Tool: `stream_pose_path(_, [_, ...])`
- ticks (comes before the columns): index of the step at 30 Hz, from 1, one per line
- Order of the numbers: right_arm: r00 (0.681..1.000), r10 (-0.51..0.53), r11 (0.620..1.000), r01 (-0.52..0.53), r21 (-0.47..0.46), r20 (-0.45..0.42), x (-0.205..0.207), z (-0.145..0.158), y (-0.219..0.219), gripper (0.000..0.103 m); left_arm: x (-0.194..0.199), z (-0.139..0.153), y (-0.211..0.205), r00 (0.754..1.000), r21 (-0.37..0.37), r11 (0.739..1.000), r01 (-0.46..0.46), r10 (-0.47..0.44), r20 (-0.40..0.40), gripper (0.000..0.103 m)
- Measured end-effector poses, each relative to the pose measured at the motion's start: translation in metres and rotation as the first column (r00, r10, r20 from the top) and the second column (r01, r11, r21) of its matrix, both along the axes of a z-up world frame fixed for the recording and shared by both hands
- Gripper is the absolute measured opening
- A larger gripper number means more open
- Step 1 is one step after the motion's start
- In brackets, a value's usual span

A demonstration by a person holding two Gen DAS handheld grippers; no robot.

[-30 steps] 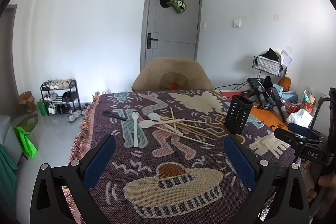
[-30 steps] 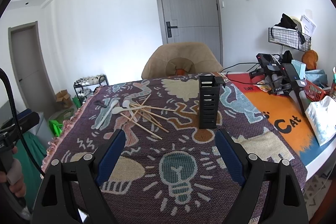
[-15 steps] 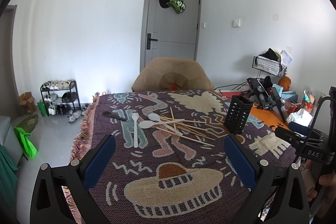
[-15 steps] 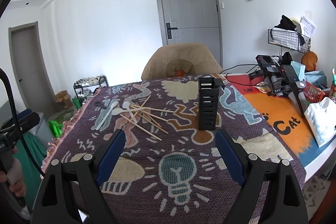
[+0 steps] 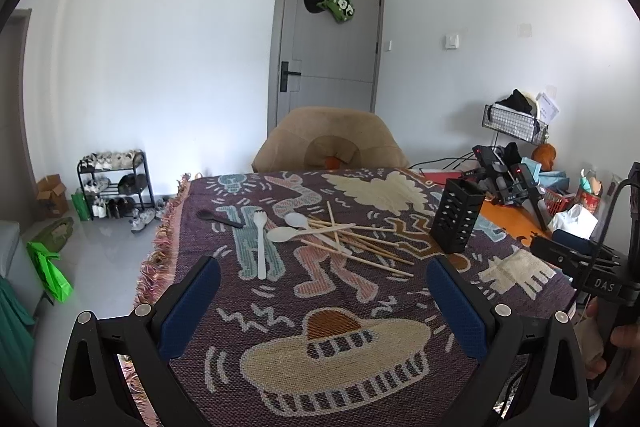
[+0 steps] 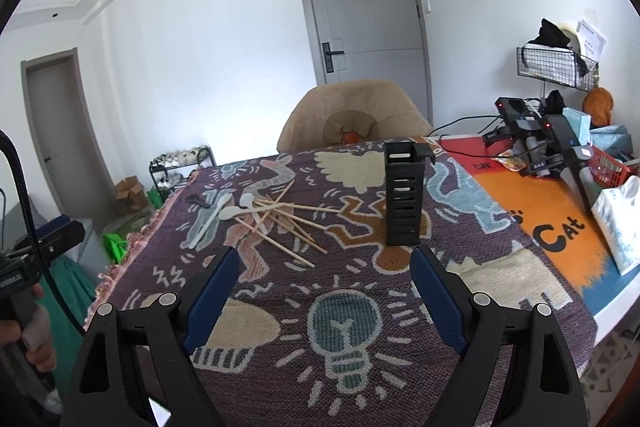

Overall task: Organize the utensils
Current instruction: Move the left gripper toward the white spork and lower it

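A heap of wooden chopsticks lies mid-table on the patterned cloth. Beside it are two cream spoons, a cream fork and a small black spoon. A tall black slotted utensil holder stands upright to the right of the heap. My left gripper is open over the cloth's near edge, short of the utensils. My right gripper is open too, nothing between its blue pads, just short of the holder.
A tan chair stands at the table's far side. Black devices with cables, a red basket and a white bag crowd the orange mat on the right. The cloth's fringed edge marks the table's left side.
The right wrist view has drifted slightly, so the holder sits a touch further left. The left view and the utensils are unchanged.
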State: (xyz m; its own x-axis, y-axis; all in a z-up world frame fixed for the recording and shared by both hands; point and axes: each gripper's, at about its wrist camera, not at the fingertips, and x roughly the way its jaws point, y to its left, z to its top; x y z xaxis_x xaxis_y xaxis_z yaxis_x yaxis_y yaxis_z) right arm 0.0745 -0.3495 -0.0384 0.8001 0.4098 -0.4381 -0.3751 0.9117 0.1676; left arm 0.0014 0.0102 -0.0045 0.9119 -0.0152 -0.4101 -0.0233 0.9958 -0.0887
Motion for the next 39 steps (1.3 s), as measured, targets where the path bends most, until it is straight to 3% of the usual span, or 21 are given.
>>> stream_pose_path(6, [0.999, 0.029, 0.999, -0.03, -0.012, -0.044, 0.016, -0.02, 0.006, 0.086, 0.014, -0.018, 0.014, 0.999, -0.008, 1.0, -0.021, 0.021, -0.043, 0.101])
stream_pose_path(13, [0.989, 0.089, 0.996, -0.09, -0.01, -0.121, 0.041, -0.042, 0.019, 0.061, 0.042, -0.046, 0.022, 0.991, -0.01, 1.0, -0.011, 0.009, -0.131, 0.081])
stream_pose_path(19, [0.974, 0.121, 0.992, -0.122, 0.004, -0.193, 0.068, -0.057, 0.03, 0.053, 0.068, -0.06, 0.03, 0.982, -0.008, 1.0, -0.012, 0.011, -0.191, 0.064])
stream_pose_path(22, [0.967, 0.133, 0.99, -0.137, -0.006, -0.217, 0.081, -0.063, 0.036, 0.047, 0.082, -0.064, 0.036, 0.976, -0.01, 1.0, -0.006, 0.004, -0.216, 0.063])
stream_pose_path(32, [0.928, 0.176, 0.975, -0.21, -0.068, -0.329, 0.122, -0.084, 0.064, 0.046, 0.115, -0.072, 0.056, 0.961, 0.001, 1.0, -0.019, 0.018, -0.275, 0.053])
stream_pose_path(36, [0.911, 0.191, 0.962, -0.249, -0.116, -0.366, 0.134, -0.093, 0.079, 0.038, 0.125, -0.079, 0.063, 0.951, -0.017, 1.0, -0.025, 0.018, -0.308, 0.049])
stream_pose_path(39, [0.905, 0.19, 0.956, -0.259, -0.139, -0.381, 0.143, -0.099, 0.086, 0.038, 0.128, -0.081, 0.068, 0.947, -0.024, 0.999, -0.033, 0.024, -0.32, 0.049])
